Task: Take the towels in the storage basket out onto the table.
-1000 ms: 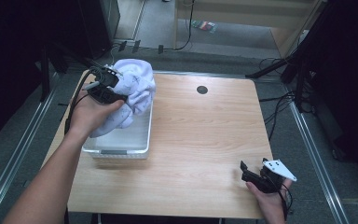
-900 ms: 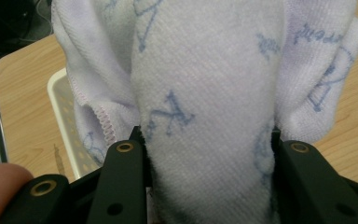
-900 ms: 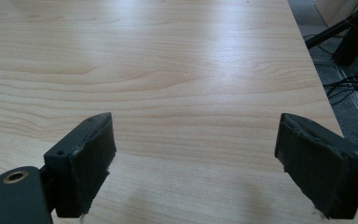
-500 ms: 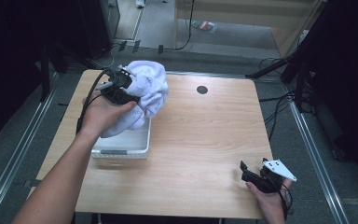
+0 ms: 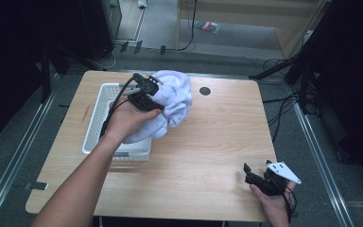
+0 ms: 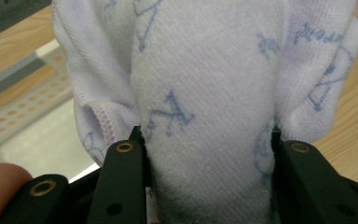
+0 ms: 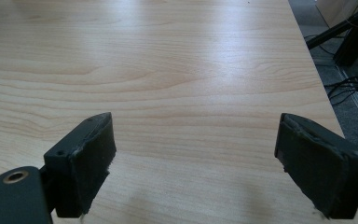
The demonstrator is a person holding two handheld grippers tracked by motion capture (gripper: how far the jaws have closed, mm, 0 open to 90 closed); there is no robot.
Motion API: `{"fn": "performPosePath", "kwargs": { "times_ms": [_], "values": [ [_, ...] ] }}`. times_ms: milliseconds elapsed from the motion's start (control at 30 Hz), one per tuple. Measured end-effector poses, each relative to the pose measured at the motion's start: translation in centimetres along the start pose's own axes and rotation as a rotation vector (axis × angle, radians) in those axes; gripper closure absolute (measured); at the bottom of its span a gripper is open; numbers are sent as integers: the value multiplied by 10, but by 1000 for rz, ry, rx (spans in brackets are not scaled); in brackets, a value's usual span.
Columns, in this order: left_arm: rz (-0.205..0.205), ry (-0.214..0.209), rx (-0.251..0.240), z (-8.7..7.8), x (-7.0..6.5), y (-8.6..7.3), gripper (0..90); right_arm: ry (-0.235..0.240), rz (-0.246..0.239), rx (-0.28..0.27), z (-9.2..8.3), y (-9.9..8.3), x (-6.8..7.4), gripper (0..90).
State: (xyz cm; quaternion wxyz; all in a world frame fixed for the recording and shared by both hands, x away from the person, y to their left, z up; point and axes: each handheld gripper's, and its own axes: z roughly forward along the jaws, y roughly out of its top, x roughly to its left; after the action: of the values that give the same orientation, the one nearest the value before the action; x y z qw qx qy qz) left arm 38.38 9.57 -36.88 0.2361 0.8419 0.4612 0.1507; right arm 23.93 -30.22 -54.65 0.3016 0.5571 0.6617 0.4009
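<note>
Nearest of all, at the close right corner of the tabletop [image 5: 208, 156], the right tool [image 5: 253, 176] rests in the person's hand with its jaws spread wide and nothing between them; in the right gripper view the two black pads [image 7: 95, 154] frame bare pale wood. Its grey three-cornered plate [image 5: 283, 171] points toward the right edge. Farther in and to the left, the person's forearm [image 5: 82, 184] reaches up across the tabletop to the left hand [image 5: 127, 120], which carries the left tool [image 5: 144, 94]. That tool is clenched on a white towel [image 5: 172, 101] with faint blue printed letters; in the left gripper view a thick fold of the towel [image 6: 205, 116] sits squeezed between the two jaws, and more cloth bunches out on both sides. The towel hangs as a rumpled bundle over the right rim of a white perforated basket [image 5: 97, 113], part of it above the wood just beside the basket. Beyond the towel, a small dark round hole [image 5: 204, 91] sits in the tabletop near its far edge. Past that edge lie cables [image 5: 283, 101] on the grey floor.
</note>
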Motion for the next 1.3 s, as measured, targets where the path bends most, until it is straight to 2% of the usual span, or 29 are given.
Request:
{"fn": "performPosePath", "kwargs": {
  "times_ms": [233,567,967,1167,1300],
  "values": [
    [5,-49,4,14,-23,10,598,0,1,0,0,0,0,121],
    [22,-91,14,30,-52,16,596,5,1,-5,-1,0,-1,121],
    [33,-146,47,59,-74,14,595,7,2,-6,-1,0,-1,121],
    [14,-164,66,71,-82,13,592,15,2,-14,-1,0,-1,117],
    [-9,-166,87,88,-87,8,589,16,4,-15,-1,0,-1,117]
  ]
}}
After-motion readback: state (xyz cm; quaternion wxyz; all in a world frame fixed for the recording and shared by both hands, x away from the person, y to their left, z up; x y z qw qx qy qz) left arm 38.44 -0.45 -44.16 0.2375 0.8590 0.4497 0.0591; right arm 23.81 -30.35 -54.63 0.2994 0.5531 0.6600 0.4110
